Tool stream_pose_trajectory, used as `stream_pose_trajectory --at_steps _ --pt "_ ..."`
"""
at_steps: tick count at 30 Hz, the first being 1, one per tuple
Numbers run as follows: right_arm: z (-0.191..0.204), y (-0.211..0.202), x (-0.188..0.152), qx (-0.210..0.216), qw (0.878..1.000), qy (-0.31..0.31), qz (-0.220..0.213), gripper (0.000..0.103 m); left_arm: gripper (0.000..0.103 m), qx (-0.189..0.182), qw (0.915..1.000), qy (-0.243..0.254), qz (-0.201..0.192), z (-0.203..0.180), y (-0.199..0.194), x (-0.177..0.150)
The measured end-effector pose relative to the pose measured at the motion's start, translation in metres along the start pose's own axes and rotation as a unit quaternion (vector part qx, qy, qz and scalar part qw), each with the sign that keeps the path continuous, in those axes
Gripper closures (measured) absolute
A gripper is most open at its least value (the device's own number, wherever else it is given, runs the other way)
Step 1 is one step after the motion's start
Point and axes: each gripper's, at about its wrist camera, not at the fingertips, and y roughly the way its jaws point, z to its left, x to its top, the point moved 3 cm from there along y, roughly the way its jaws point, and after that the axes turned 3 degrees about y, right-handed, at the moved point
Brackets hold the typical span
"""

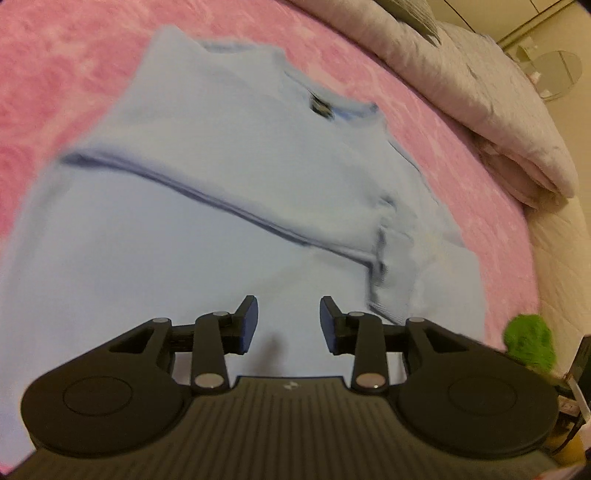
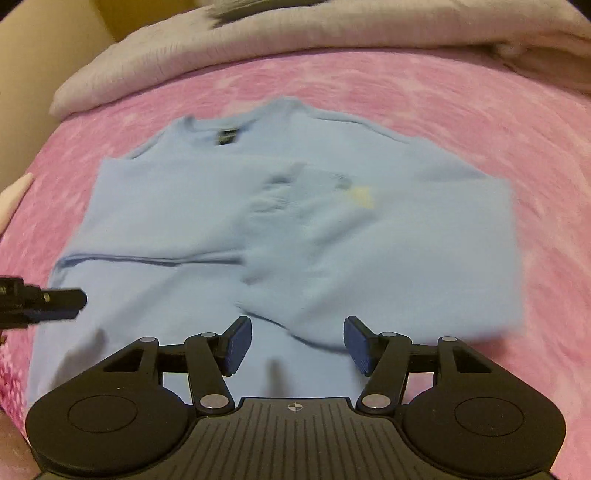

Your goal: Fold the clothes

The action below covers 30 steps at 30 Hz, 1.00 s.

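I think I am partway through the folding. The blue shirt (image 2: 229,221) lies flat on the pink blanket (image 2: 480,110), collar end far from me. Both sides look folded in already: one flap (image 2: 388,251) lies over the middle, and a sleeve (image 1: 229,192) is laid across the body. The shirt is a long shape now. I guess the bottom still needs folding up toward the collar.

My left claw (image 1: 289,319) has its fingers apart and holds nothing. My right claw (image 2: 297,345) is apart too, with nothing in it. Both hang over the near end of the shirt.

The shirt looks soft, thin and smooth, with a dark label (image 1: 320,105) inside the collar. The blanket looks fuzzy. A puffy grey quilt (image 2: 295,33) sits bunched up behind it.
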Motion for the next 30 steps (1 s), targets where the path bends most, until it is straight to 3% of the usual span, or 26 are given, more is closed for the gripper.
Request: stream_pose_trajectory --at_steps 3,6,11,16,17,18,21,24,27,30 --pt "-0.052 -0.009 0.004 -0.021 0.996 0.085 0.008 0.044 0.070 -0.056 0.9979 -0.029 0.011 -0.015 0.028 -0.006" --pt "-0.091 -0.018 0.005 -0.027 0.985 0.169 0.004 0.044 0.070 -0.088 0.9949 -0.048 0.014 -0.030 0.057 -0.011" --pt "-0.142 -0.035 0.004 -0.031 0.959 0.283 -0.004 0.044 0.070 -0.067 0.9972 -0.032 0.010 -0.043 0.094 -0.010" --pt "-0.156 -0.035 0.006 -0.038 0.953 0.299 -0.006 0.044 0.067 -0.078 0.9969 -0.006 -0.005 -0.059 0.110 -0.003" --pt "-0.157 -0.034 0.006 -0.038 0.953 0.300 -0.005 0.044 0.075 -0.085 0.9963 0.004 -0.006 -0.064 0.110 0.000" --pt "-0.158 -0.033 0.006 -0.038 0.953 0.302 -0.004 0.044 0.094 -0.094 0.9954 0.015 -0.006 -0.068 0.111 0.003" --pt "-0.156 -0.029 0.012 -0.036 0.953 0.302 -0.006 0.044 0.098 -0.112 0.9899 0.078 -0.038 -0.083 0.090 0.019" --pt "-0.151 -0.028 0.027 -0.033 0.955 0.294 -0.018 0.044 0.099 -0.112 0.9797 0.132 -0.100 -0.086 0.044 0.051" --pt "-0.142 -0.026 0.044 -0.022 0.958 0.284 -0.028 0.044 0.099 -0.082 0.9696 0.158 -0.167 -0.063 -0.011 0.091" --pt "-0.124 -0.019 0.062 -0.001 0.962 0.271 -0.036 0.044 0.099 -0.024 0.9674 0.168 -0.188 -0.016 -0.041 0.119"
